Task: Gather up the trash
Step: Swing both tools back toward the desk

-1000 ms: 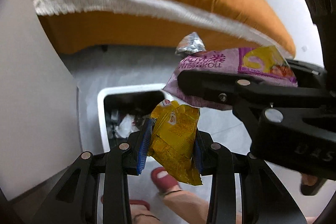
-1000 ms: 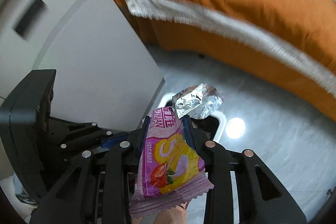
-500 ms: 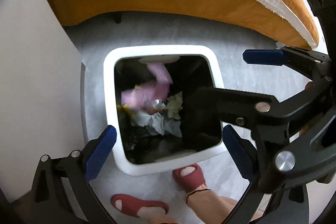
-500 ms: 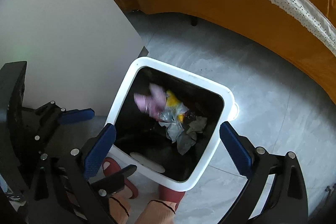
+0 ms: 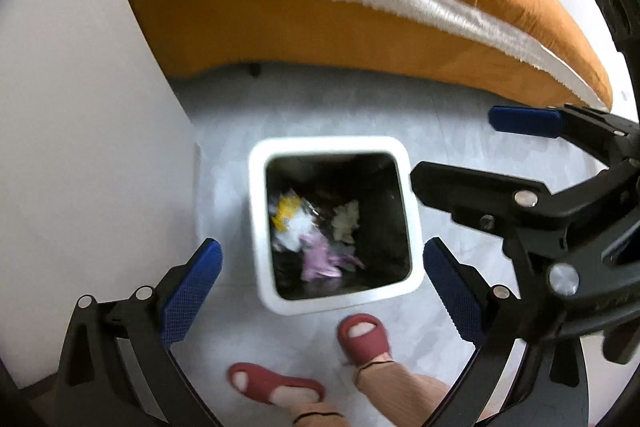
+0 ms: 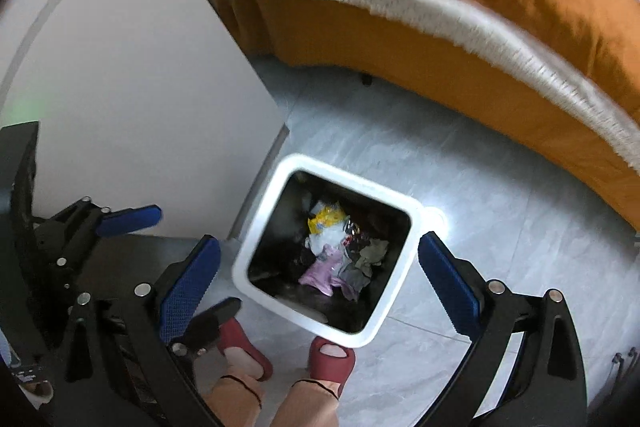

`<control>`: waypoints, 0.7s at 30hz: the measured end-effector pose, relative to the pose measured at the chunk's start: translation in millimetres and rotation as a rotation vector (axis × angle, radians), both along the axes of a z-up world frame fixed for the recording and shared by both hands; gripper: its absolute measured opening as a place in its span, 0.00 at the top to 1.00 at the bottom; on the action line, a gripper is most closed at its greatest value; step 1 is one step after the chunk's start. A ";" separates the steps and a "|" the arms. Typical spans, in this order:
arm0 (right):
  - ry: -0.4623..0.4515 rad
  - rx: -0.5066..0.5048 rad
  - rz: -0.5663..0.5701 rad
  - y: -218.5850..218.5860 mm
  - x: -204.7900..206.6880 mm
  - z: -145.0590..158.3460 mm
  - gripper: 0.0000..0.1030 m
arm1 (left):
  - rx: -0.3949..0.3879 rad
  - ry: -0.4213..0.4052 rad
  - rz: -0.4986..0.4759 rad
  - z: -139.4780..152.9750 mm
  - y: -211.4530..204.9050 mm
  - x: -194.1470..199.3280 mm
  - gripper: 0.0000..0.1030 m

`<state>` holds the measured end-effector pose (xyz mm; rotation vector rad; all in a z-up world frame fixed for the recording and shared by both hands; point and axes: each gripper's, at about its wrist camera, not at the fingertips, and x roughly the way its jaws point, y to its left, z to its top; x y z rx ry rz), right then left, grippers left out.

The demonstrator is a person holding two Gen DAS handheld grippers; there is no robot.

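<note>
Above the square white plastic trash bin [image 5: 334,301], my left fingers [image 5: 192,291] spread wide, my right fingers [image 6: 448,281] spread wide, nothing held, crumpled pink wrapper [image 6: 320,273] inside.

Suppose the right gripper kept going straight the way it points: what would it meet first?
Probably the trash inside the white bin; the open right gripper frames the bin's mouth, though depth is unclear.

I see bin [image 5: 414,223] mouth open from above | white panel [image 5: 80,147] close left | bed [image 5: 320,27] beyond | my feet [image 5: 362,337] near.
</note>
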<state>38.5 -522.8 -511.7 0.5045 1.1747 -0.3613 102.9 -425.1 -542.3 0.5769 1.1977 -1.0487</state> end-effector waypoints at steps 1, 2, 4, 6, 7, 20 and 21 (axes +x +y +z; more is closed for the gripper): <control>-0.011 -0.001 -0.002 1.0 -1.3 14.3 0.04 | -0.012 -0.034 0.015 23.0 2.4 -0.8 0.05; -0.023 -0.005 -0.004 1.9 -2.9 29.4 0.04 | -0.025 -0.038 0.023 38.1 5.8 0.5 0.05; -0.061 -0.028 -0.005 5.8 -6.3 69.2 0.04 | -0.057 -0.042 0.060 80.9 12.4 1.6 0.05; -0.099 -0.052 0.003 8.5 -8.4 108.8 0.04 | -0.082 -0.056 0.088 116.4 18.0 3.5 0.05; -0.128 -0.073 0.007 11.7 -9.9 132.8 0.04 | -0.087 -0.068 0.099 130.9 20.7 3.0 0.05; -0.550 -0.206 0.382 76.3 26.5 354.0 0.04 | -0.274 -0.399 0.558 372.2 136.9 13.7 0.05; -0.576 -0.215 0.410 82.9 32.1 362.2 0.04 | -0.271 -0.407 0.585 378.6 146.5 18.1 0.05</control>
